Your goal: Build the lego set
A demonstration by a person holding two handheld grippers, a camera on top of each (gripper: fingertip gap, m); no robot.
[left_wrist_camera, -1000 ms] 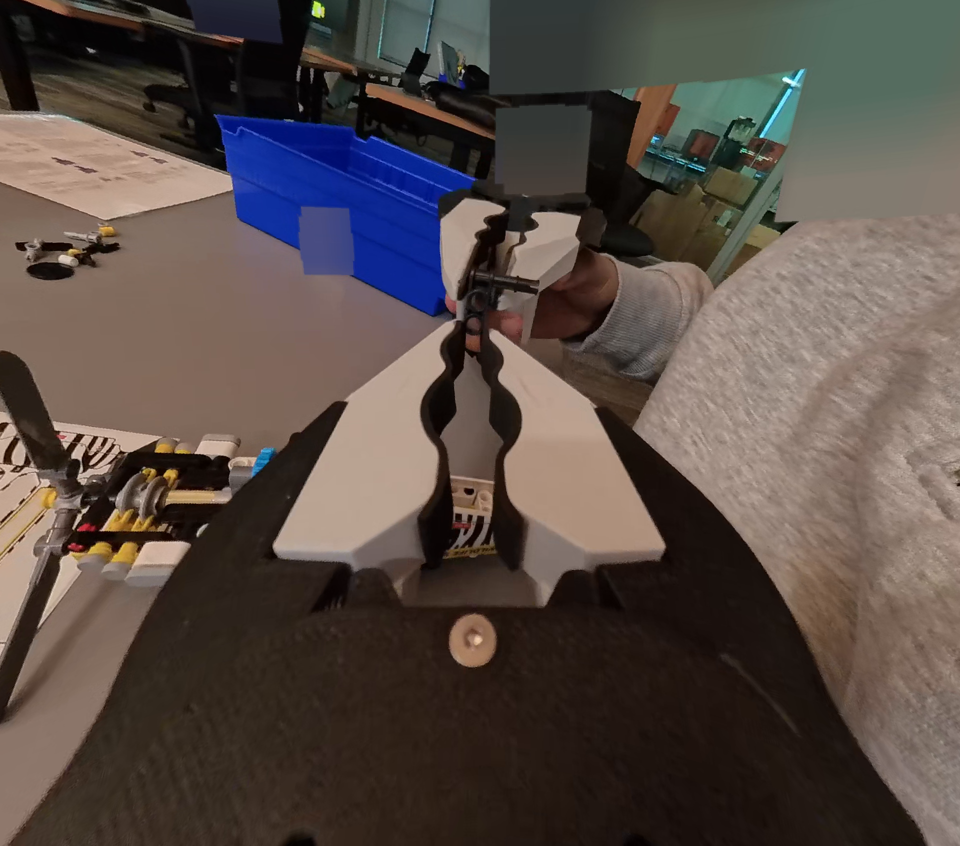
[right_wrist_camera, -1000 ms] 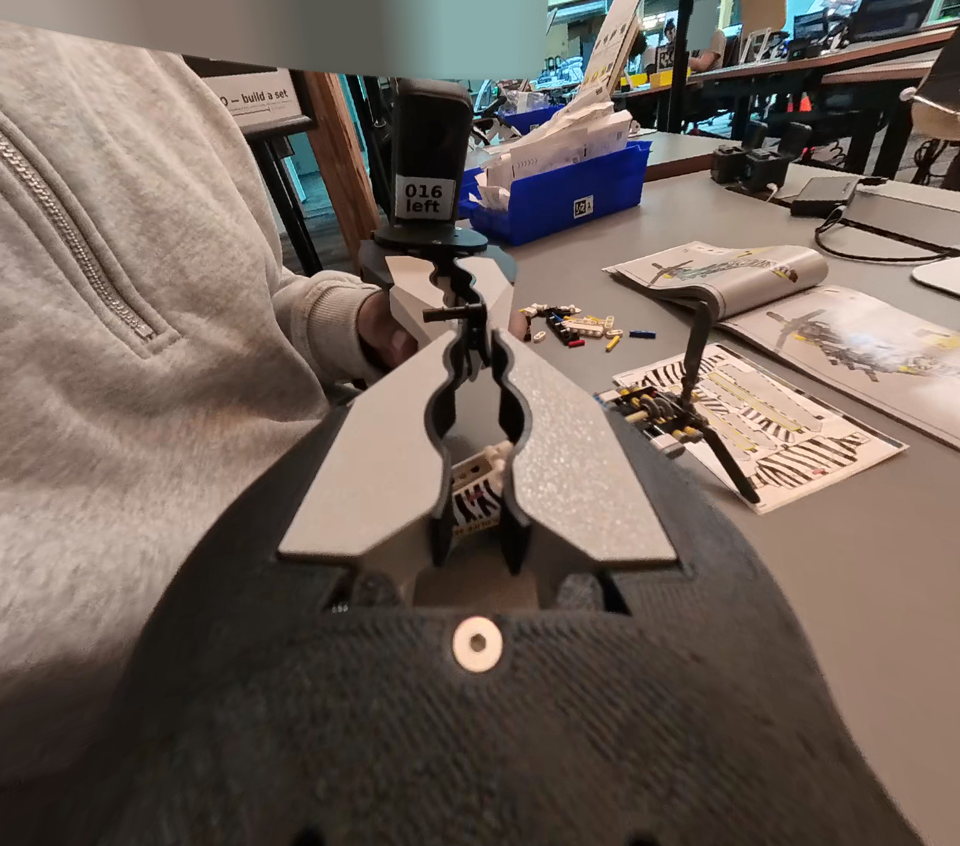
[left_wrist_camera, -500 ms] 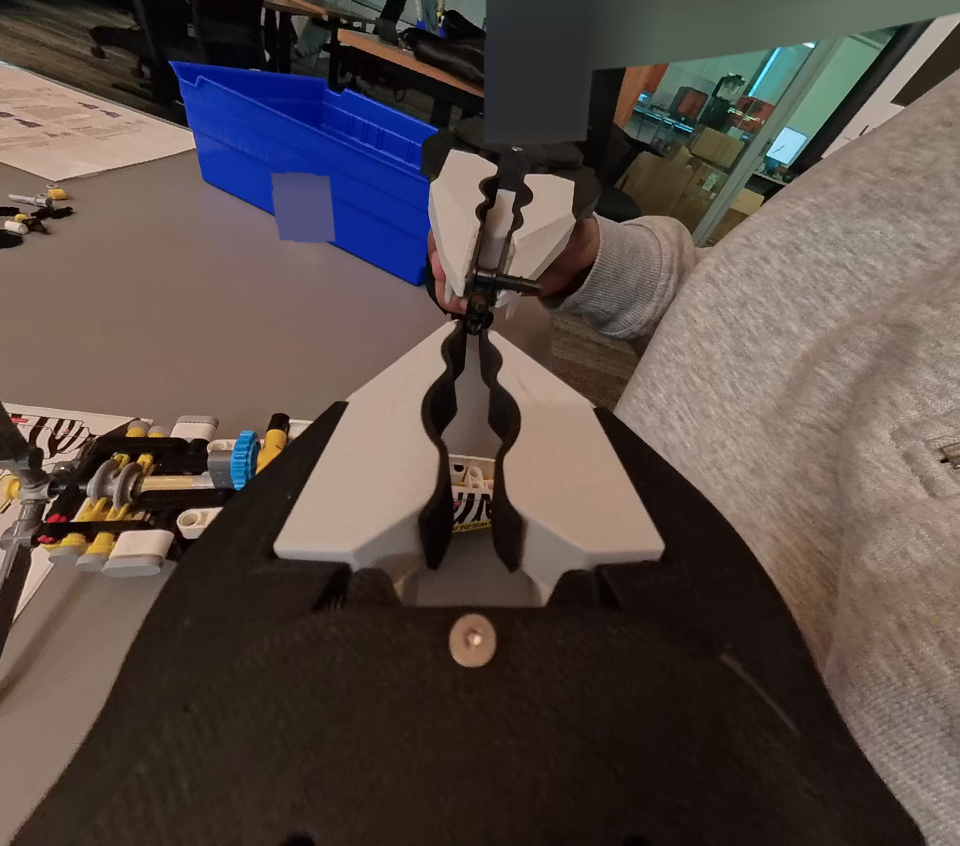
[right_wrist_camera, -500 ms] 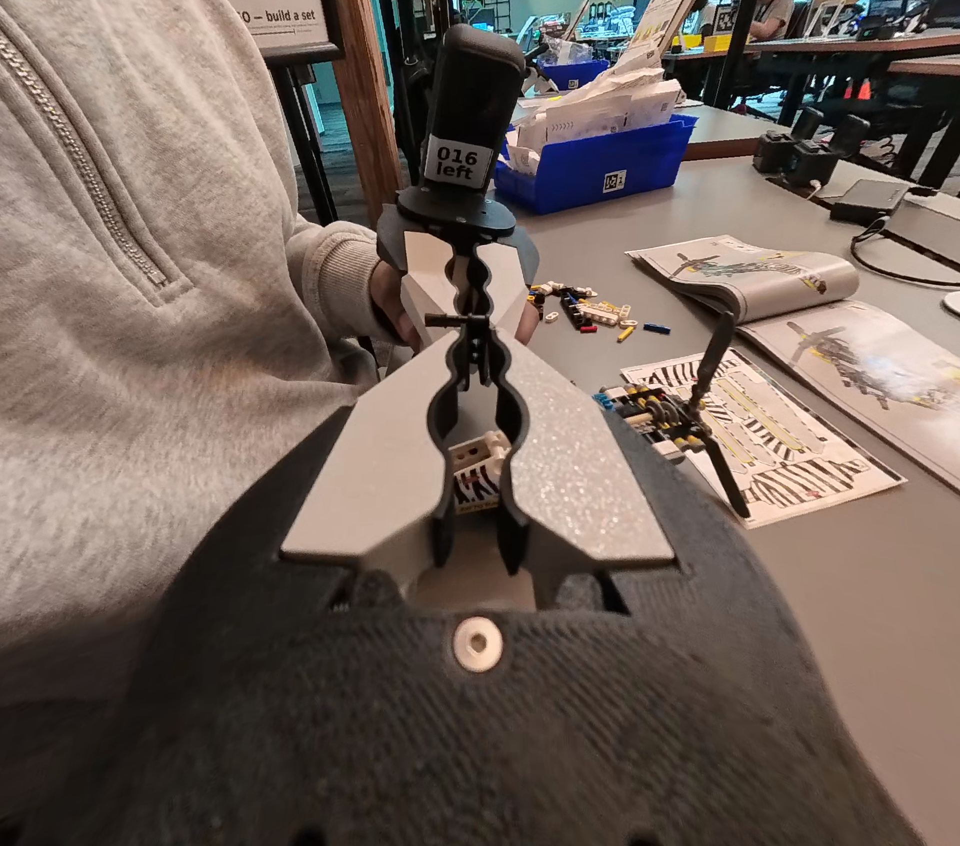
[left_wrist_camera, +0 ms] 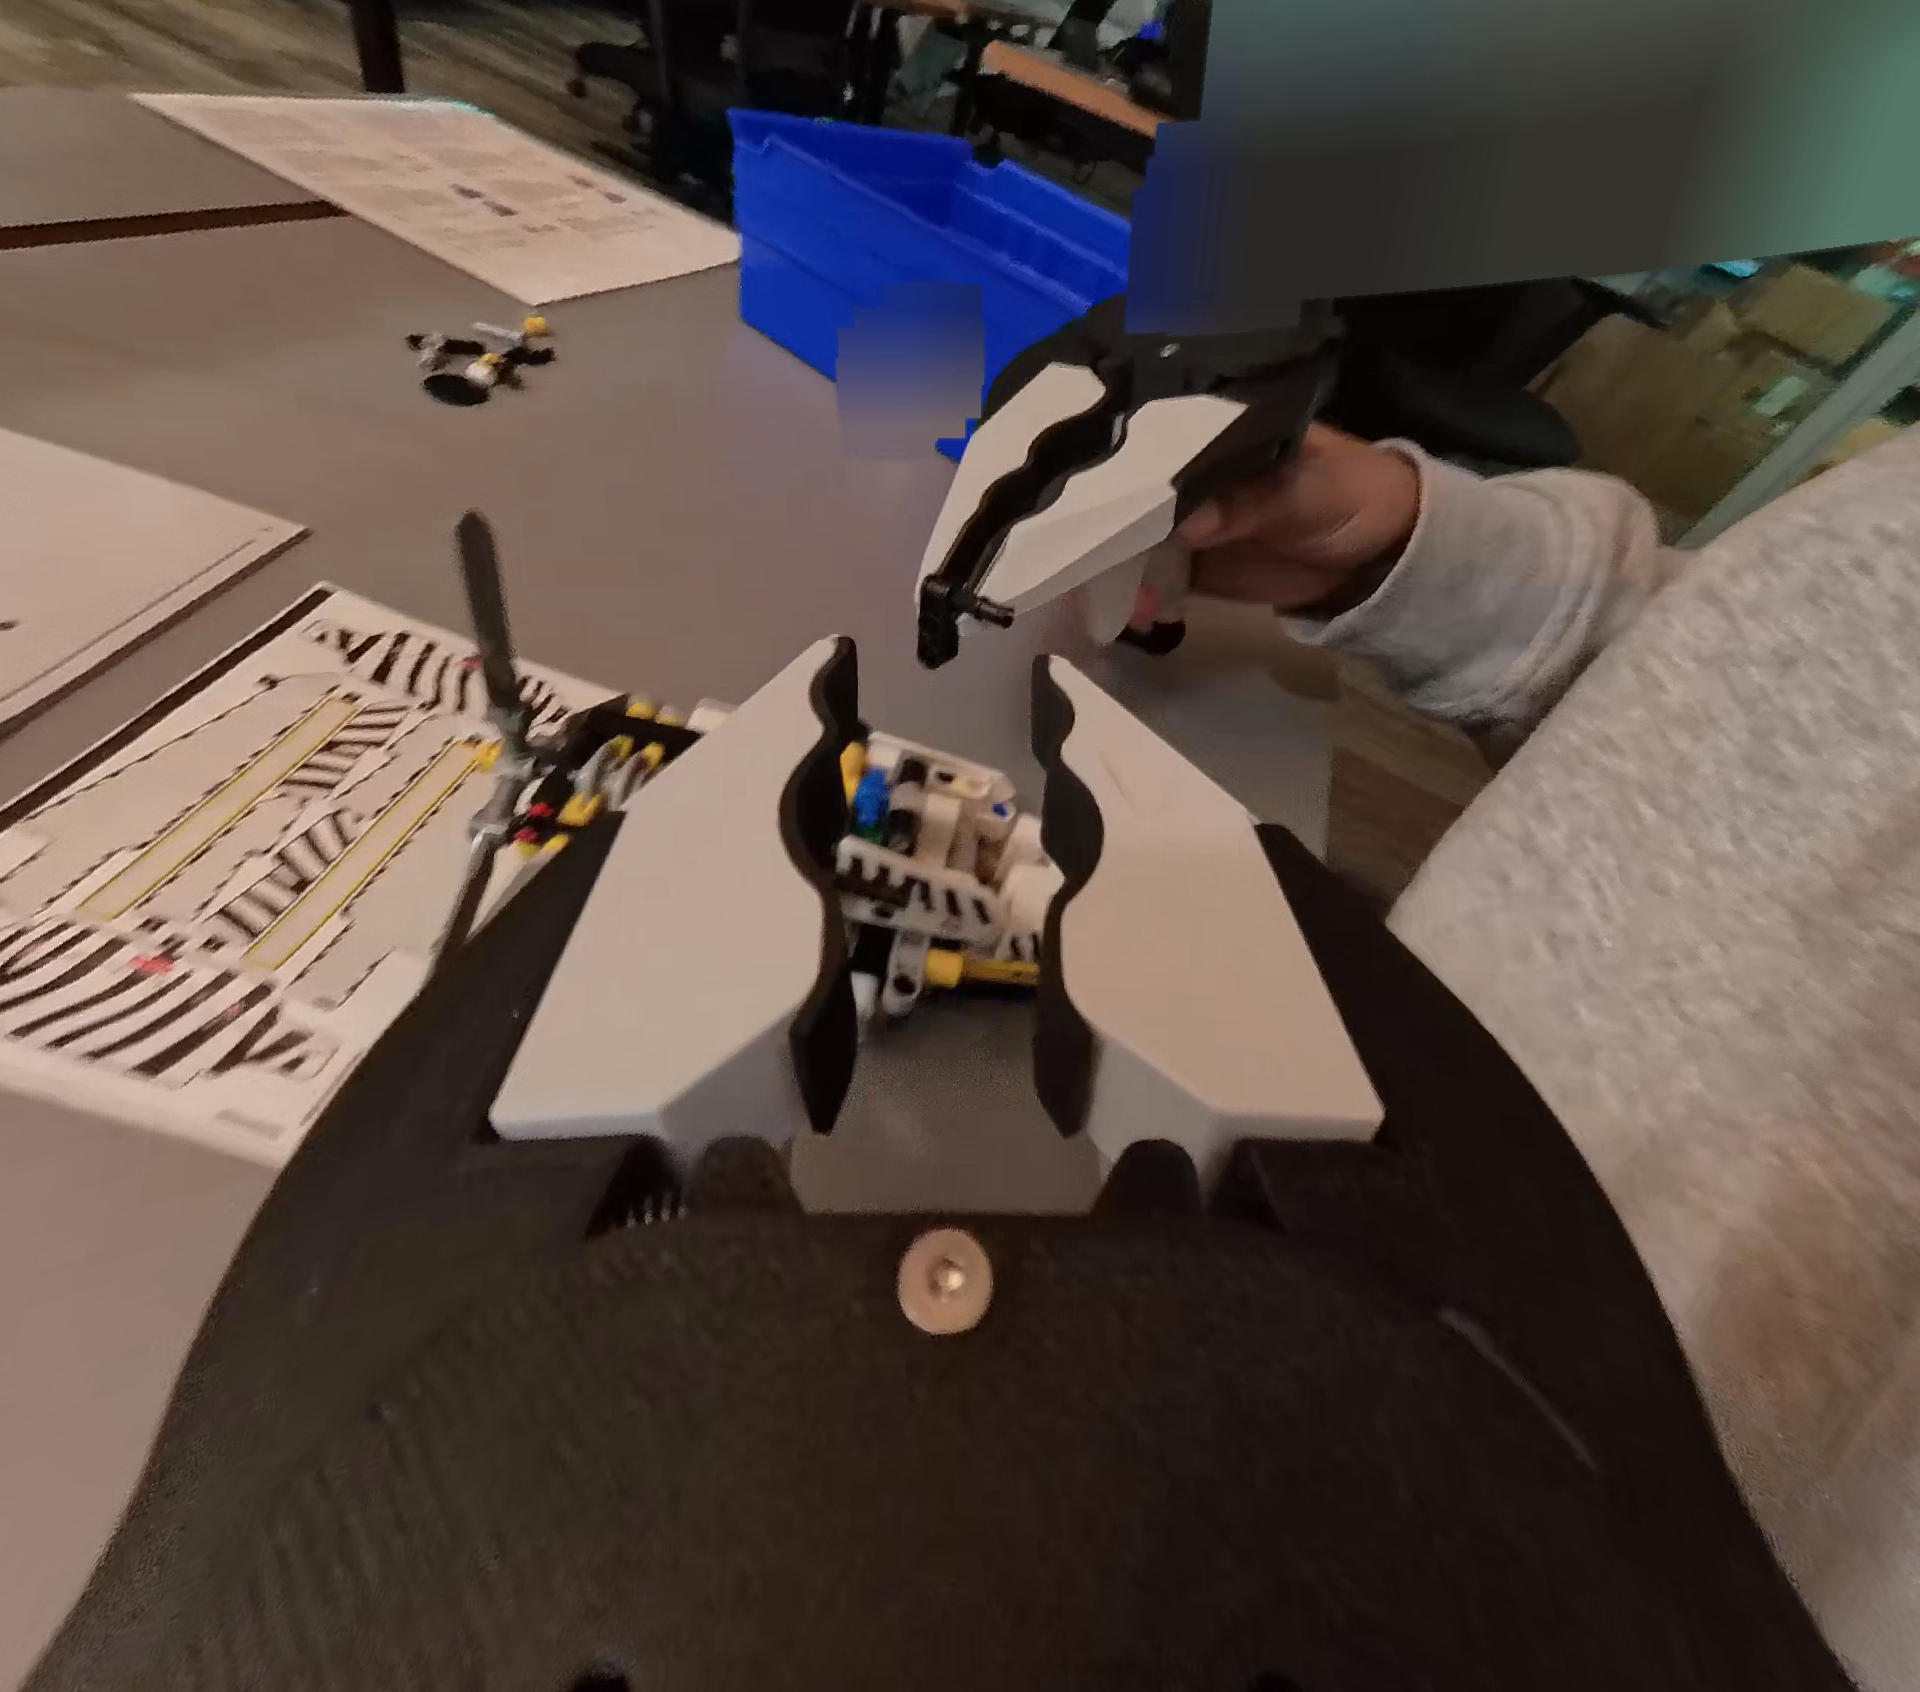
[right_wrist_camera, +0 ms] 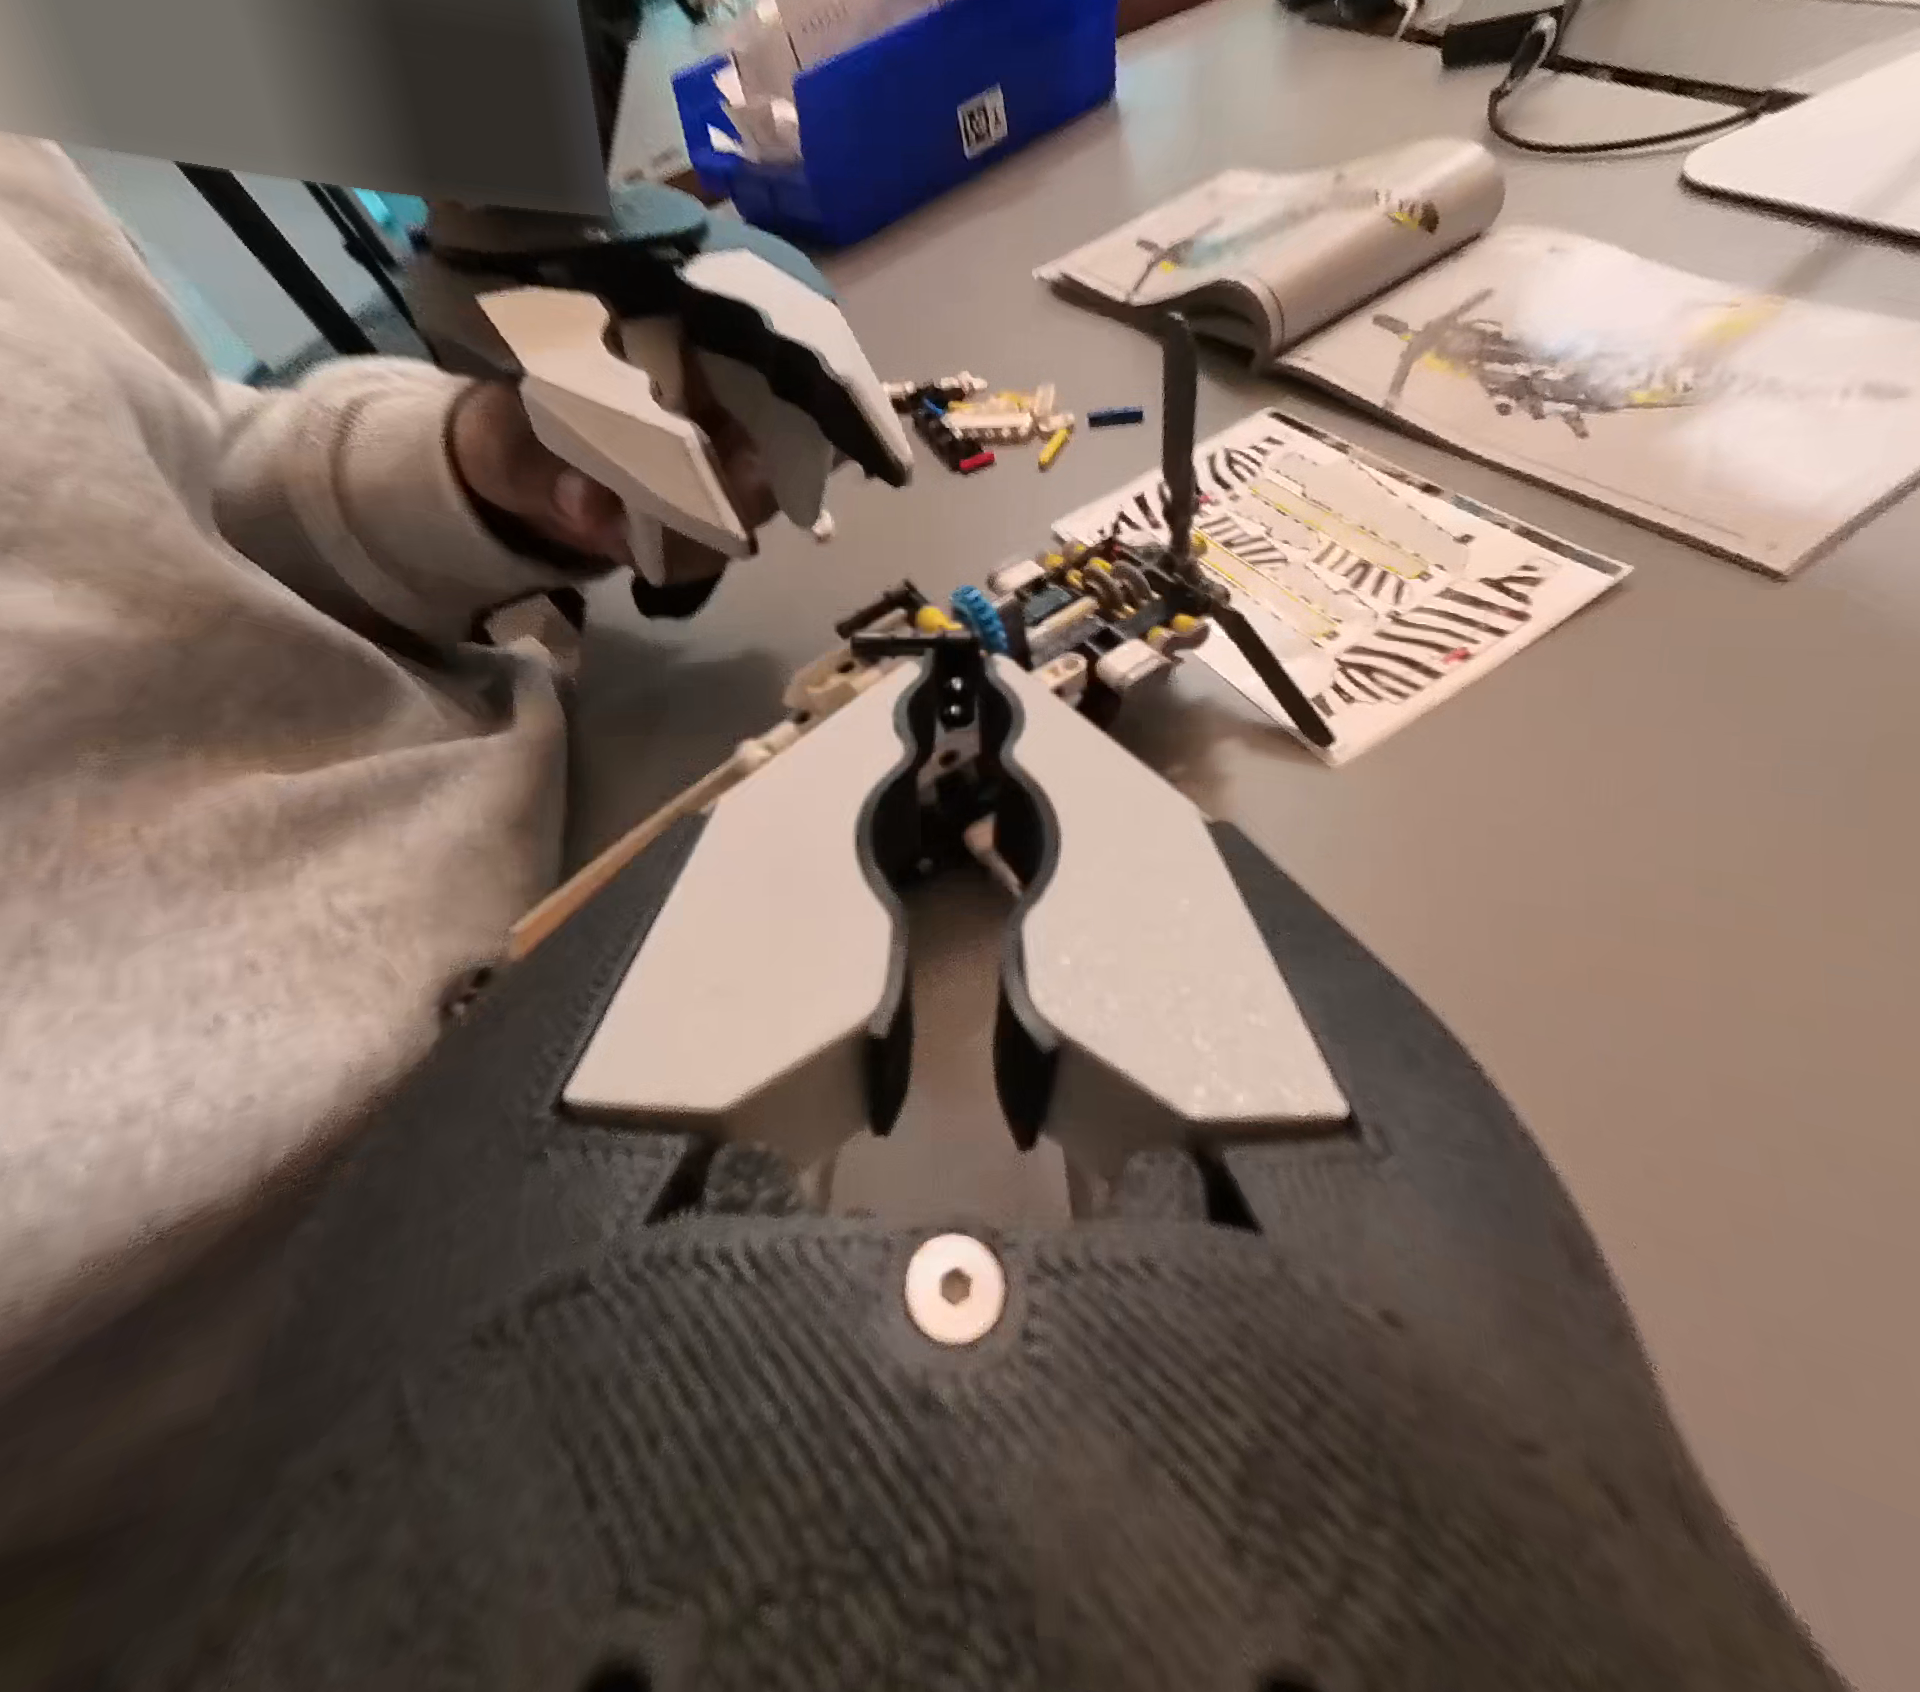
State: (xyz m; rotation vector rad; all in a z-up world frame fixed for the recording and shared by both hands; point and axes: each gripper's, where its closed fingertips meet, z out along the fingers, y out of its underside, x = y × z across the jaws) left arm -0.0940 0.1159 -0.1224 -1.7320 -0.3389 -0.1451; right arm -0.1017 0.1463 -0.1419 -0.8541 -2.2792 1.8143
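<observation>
My right gripper (right_wrist_camera: 954, 668) is shut on a small black Lego piece (right_wrist_camera: 954, 697), a short beam with a pin sticking out. It holds the piece just above the near end of the Lego model (right_wrist_camera: 1081, 603), which lies on the grey table. The model is black, white and yellow with a blue gear and grey rotor blades (right_wrist_camera: 1179, 416). In the left wrist view my left gripper (left_wrist_camera: 943, 707) is open and empty, with the model (left_wrist_camera: 925, 842) showing between its fingers. The right gripper (left_wrist_camera: 940, 619) and the black piece (left_wrist_camera: 956, 603) hang just beyond its tips.
A zebra-striped sticker sheet (right_wrist_camera: 1403, 562) lies under the model's far end, with an open instruction booklet (right_wrist_camera: 1558, 354) behind it. Loose small parts (right_wrist_camera: 987, 416) lie near a blue bin of paper bags (right_wrist_camera: 935, 73). Another blue bin (left_wrist_camera: 883, 240) and more parts (left_wrist_camera: 483, 359) are opposite. Spacing between my two grippers at the tips: around 4 centimeters.
Both grippers were shut tip to tip on the black piece, held up high. My left gripper has opened and let go. Both have come down over the model; the right keeps the piece.
</observation>
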